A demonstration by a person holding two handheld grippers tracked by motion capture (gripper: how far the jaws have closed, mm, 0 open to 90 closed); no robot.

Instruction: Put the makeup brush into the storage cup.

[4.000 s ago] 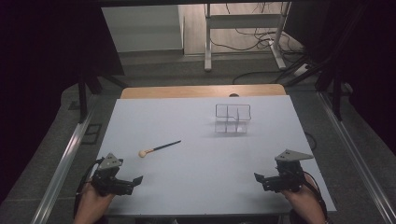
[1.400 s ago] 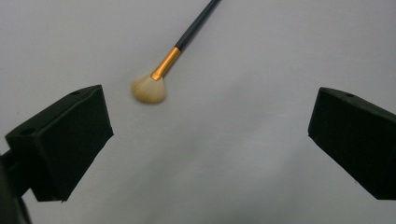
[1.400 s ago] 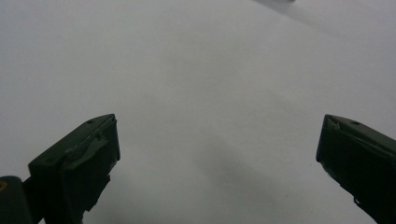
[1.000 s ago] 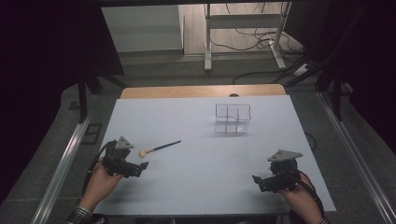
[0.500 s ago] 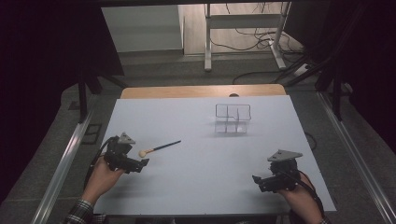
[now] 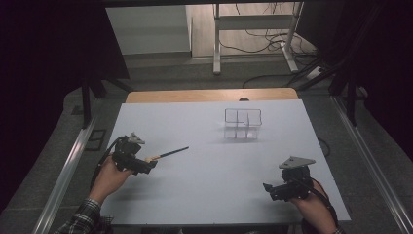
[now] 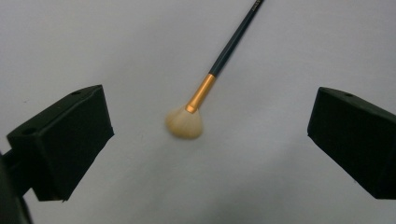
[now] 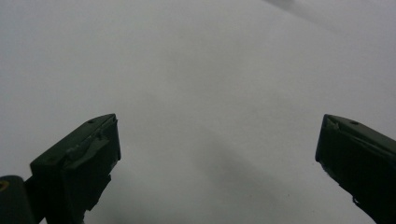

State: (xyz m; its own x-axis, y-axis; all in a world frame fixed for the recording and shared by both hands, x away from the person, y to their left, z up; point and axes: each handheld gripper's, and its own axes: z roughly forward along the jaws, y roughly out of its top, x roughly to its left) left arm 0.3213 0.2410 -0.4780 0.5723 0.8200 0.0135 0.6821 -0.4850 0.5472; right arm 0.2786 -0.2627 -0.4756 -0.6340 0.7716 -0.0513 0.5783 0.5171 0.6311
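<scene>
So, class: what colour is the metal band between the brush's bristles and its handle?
The band on the brush is orange-gold, clearest in the left gripper view.

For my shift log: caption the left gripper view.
Left gripper open above the brush, bristle end lying between its jaws.

A brush is seen lying on the table, bristles near. The left gripper is held wide apart around it, untouched.
</scene>
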